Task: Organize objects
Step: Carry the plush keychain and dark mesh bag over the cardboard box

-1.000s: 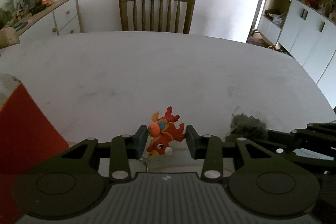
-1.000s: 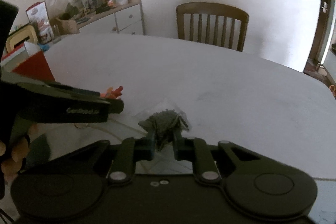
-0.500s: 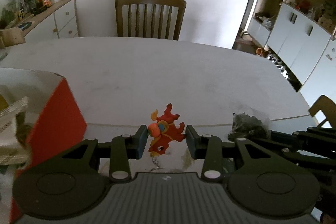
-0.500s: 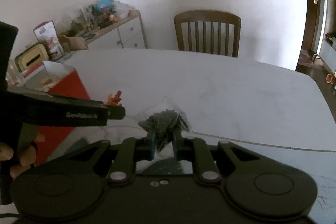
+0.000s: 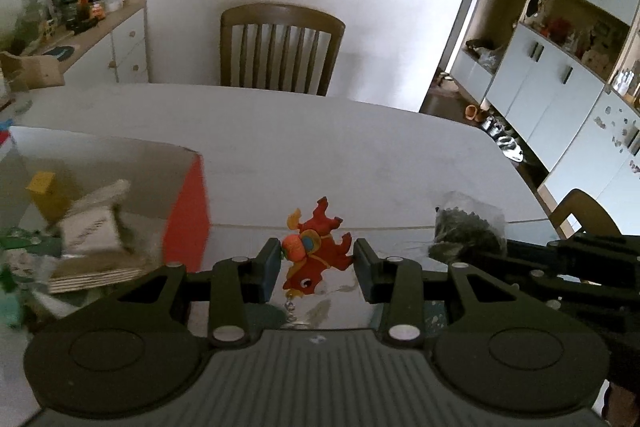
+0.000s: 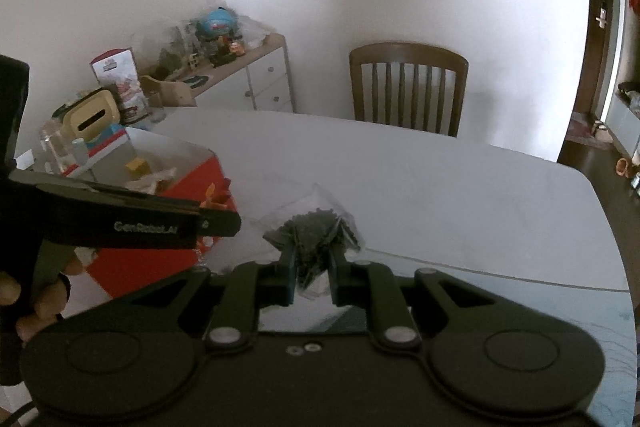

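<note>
Your left gripper [image 5: 316, 263] has its jaws clamped on a red cartoon-animal keychain [image 5: 314, 253], pinched across the body so its small chain dangles free below. Your right gripper [image 6: 313, 277] has its jaws clenched on the neck of a clear bag of dark dried bits [image 6: 316, 233], so the bulk fans out ahead of the pads rather than being crushed. Both loads hang clear above the white surface [image 5: 360, 155]. In my judgement you hold them aloft so each can go over the wall of the red open-topped box [image 5: 188, 211], which sits at about nine o'clock from the keychain and already holds cartons and packets.

The left wrist view looks down into the box, showing a yellow carton [image 5: 44, 191] and stacked cardboard; it catches the bag only at three o'clock, beside the other tool's dark frame. The right wrist view shows the box's red front, the left gripper from the side at nine o'clock with your fingers [image 6: 24, 307] around its handle, and a wooden chair [image 6: 408, 87] at twelve o'clock.
</note>
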`<state>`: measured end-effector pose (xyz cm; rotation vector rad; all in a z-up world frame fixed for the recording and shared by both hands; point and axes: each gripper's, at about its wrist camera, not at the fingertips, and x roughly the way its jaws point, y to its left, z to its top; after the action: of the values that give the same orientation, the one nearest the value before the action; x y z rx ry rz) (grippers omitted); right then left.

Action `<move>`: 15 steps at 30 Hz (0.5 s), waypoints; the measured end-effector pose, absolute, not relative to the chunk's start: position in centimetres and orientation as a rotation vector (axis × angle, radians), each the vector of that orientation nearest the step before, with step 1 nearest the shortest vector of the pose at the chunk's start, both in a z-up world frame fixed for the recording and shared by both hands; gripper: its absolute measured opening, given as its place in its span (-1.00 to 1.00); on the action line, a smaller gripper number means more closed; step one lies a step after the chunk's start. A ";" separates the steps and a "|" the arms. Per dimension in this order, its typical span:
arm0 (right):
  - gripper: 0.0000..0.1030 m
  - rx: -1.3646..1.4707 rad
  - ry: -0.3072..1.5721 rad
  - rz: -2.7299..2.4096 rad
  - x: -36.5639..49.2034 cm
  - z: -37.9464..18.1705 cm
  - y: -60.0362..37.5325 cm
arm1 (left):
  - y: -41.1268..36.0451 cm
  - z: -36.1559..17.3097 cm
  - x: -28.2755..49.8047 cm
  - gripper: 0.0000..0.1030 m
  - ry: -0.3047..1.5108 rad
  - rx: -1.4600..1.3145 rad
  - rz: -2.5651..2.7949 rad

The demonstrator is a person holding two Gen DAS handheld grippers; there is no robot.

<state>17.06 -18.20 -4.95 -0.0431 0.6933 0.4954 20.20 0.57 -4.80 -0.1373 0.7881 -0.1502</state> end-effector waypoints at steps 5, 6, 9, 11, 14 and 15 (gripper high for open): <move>-0.73 -0.064 0.679 0.516 15.8 -3.4 -15.6 | 4.0 -3.2 19.0 -0.24 0.788 -0.160 -0.136; -0.73 -0.067 0.676 0.522 15.6 -3.0 -14.9 | 4.7 -3.0 18.8 -0.24 0.786 -0.162 -0.136; -0.73 -0.083 0.664 0.540 15.0 -2.2 -13.0 | 6.7 -2.3 17.8 -0.24 0.775 -0.158 -0.122; -0.73 -0.092 0.659 0.552 14.6 -1.7 -11.6 | 8.2 -2.0 17.4 -0.24 0.773 -0.160 -0.114; -0.73 -0.107 0.650 0.570 14.1 -1.1 -9.6 | 10.4 -1.6 16.9 -0.24 0.767 -0.157 -0.100; -0.73 -0.110 0.647 0.577 13.9 -1.0 -8.9 | 11.0 -1.4 16.7 -0.24 0.766 -0.155 -0.095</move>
<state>13.91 -8.91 -0.98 -0.1102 0.6470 0.5768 16.74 11.01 -1.44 -0.1550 0.7659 -0.0949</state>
